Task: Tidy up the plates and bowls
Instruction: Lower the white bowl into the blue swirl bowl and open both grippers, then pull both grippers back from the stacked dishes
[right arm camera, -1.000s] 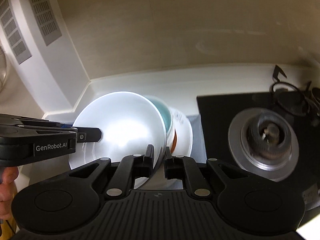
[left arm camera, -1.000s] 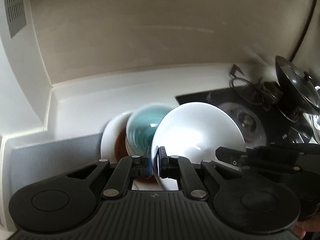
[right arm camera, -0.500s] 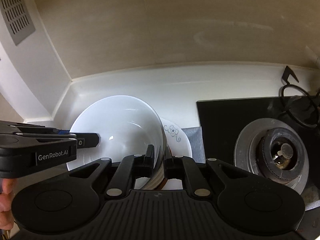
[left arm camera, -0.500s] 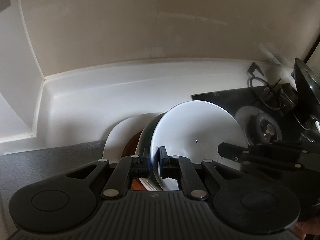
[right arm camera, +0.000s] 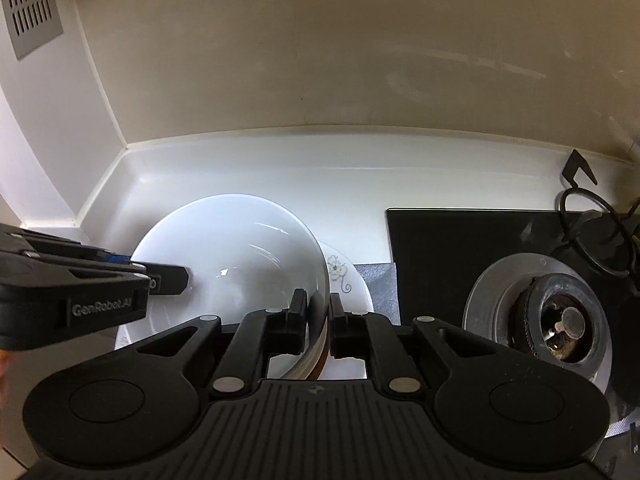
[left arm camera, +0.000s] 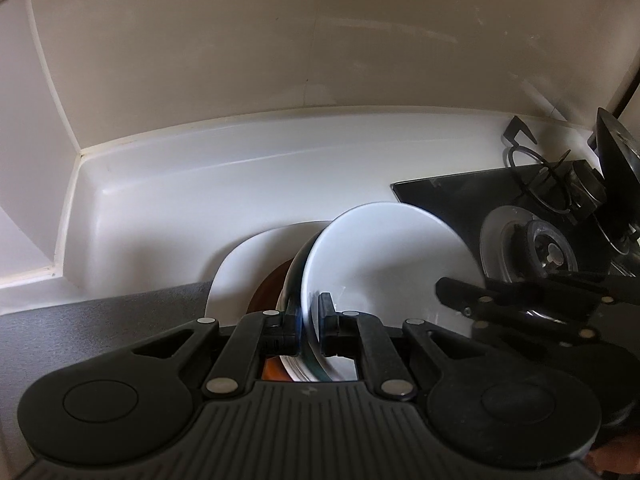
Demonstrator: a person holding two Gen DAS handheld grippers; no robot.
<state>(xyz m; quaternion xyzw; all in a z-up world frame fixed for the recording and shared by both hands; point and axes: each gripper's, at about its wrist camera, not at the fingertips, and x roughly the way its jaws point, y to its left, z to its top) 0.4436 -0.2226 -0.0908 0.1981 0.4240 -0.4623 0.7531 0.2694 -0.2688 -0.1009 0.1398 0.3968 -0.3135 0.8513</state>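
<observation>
A white bowl (left arm camera: 384, 264) (right arm camera: 240, 260) sits low in a stack, inside a teal bowl (left arm camera: 294, 280) whose rim shows at its left. Under them lies a white plate (left arm camera: 240, 264) with a flower print (right arm camera: 338, 270) and a brown dish (left arm camera: 268, 292). My left gripper (left arm camera: 310, 312) is shut on the white bowl's left rim. My right gripper (right arm camera: 318, 308) is shut on its right rim. Each gripper shows in the other's view, the right one (left arm camera: 520, 304) and the left one (right arm camera: 80, 292).
The stack rests on a grey mat (left arm camera: 100, 320) on a white counter (left arm camera: 200, 184) in a wall corner. A black gas hob (right arm camera: 480, 248) with a burner (right arm camera: 560, 320) lies to the right. A pot with a glass lid (left arm camera: 616, 184) stands at its far side.
Both grippers have lowered the white bowl into the teal bowl on the stack. The teal inside, visible before, is now covered.
</observation>
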